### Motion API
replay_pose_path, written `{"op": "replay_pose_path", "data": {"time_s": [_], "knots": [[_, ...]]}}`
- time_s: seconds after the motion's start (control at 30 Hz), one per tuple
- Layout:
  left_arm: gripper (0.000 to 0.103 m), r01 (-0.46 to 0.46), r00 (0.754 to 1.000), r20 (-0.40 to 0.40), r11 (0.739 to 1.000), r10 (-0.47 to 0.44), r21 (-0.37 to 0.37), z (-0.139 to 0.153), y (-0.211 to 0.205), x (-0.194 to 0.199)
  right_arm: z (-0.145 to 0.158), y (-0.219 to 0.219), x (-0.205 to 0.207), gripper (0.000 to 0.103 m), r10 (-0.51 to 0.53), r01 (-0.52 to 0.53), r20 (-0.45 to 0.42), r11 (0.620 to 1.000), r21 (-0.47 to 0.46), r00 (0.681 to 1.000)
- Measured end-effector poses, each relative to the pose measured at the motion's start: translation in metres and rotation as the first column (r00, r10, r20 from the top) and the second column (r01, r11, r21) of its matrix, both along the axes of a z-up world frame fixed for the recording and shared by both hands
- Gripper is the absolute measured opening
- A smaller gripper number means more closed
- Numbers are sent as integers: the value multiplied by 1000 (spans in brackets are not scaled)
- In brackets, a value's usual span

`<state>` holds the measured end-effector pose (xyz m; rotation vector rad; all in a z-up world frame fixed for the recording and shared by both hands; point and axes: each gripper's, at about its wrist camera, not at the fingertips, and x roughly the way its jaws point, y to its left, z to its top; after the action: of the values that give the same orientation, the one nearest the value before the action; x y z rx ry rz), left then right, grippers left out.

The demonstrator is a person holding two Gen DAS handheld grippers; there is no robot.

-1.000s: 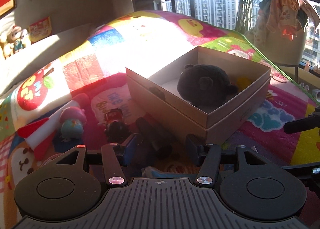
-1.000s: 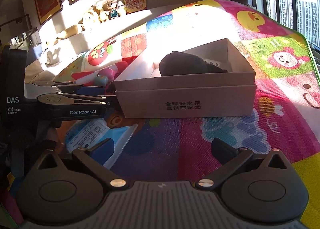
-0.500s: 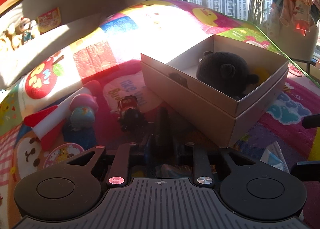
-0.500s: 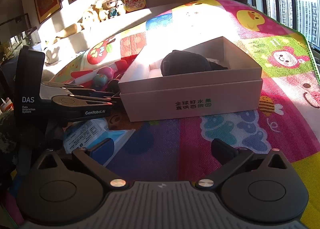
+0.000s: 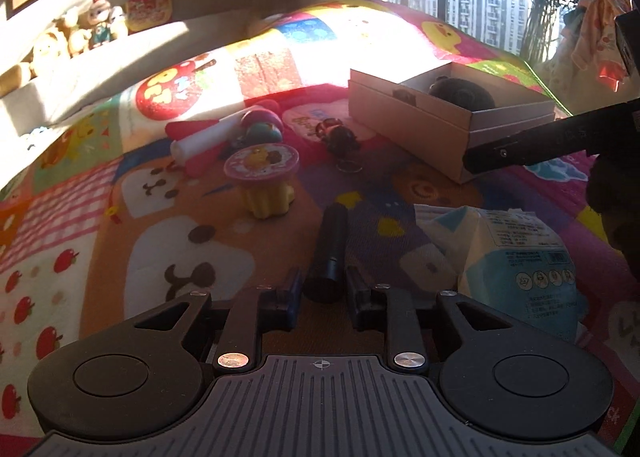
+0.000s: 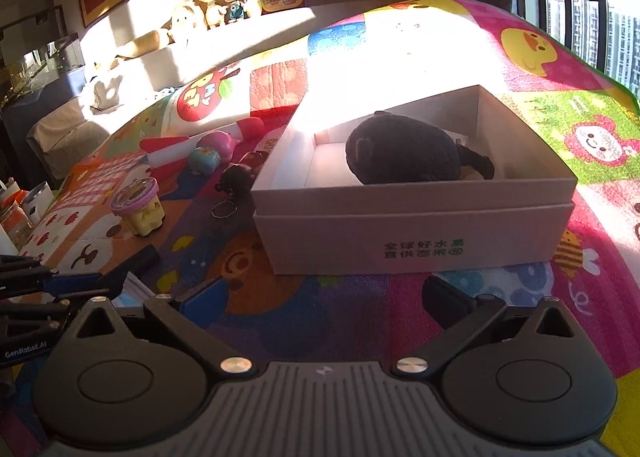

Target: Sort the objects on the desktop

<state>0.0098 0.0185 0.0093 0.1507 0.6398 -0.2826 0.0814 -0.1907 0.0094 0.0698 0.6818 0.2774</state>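
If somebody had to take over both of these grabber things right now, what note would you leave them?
Left gripper: shut on the black cylinder, low over the play mat.
Right gripper: open, empty, facing the white box.
Done: dark plush toy is in the box.
Left: the cylinder, yellow cup toy, keychain figure, rocket toy, round-headed doll and tissue pack are outside the box.

Bare mat is lying open in front of the white box (image 6: 400, 233). Left of the box, a keychain toy (image 6: 236, 177), yellow cup (image 6: 140, 205) and tissue pack (image 5: 516, 257) are crowding the way.
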Motion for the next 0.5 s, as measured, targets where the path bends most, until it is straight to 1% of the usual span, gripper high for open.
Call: {"op": "replay_pose_path", "data": {"time_s": [0.07,0.1,0.13,0.17,0.2,0.23,0.27,0.3,0.37,0.43,0.5], "knots": [[33,-13,1000,7,1000,14,-13,1,5,-2,3,13,15,103,8,-8,-5,1000,0,1000],[38,-18,1000,9,1000,18,-15,1,7,-2,3,18,19,103,22,-22,-3,1000,1,1000],[45,-23,1000,13,1000,23,-15,2,9,-3,2,23,24,103,43,-43,3,999,-9,999],[50,-31,999,18,999,31,-13,2,10,-4,1,28,26,103,48,-48,11,998,-29,999],[58,-38,999,22,999,38,-10,2,12,-5,2,31,27,103,45,-44,16,998,-47,999],[63,-45,999,25,999,45,-8,2,14,-6,3,32,26,103,51,-50,16,997,-56,999],[67,-50,998,25,999,50,-10,2,16,-7,5,32,24,103,67,-66,12,997,-48,998],[73,-53,998,23,998,53,-16,2,17,-7,8,31,20,103,98,-98,2,995,-28,995],[78,-56,998,24,998,56,-22,2,19,-8,13,32,8,103,168,-168,-21,986,7,985],[85,-64,997,30,998,64,-22,2,19,-8,12,37,-8,103,266,-265,-50,964,22,963],[86,-68,997,28,997,69,-23,2,19,-6,8,45,-20,103,311,-312,-64,950,2,948]]}}
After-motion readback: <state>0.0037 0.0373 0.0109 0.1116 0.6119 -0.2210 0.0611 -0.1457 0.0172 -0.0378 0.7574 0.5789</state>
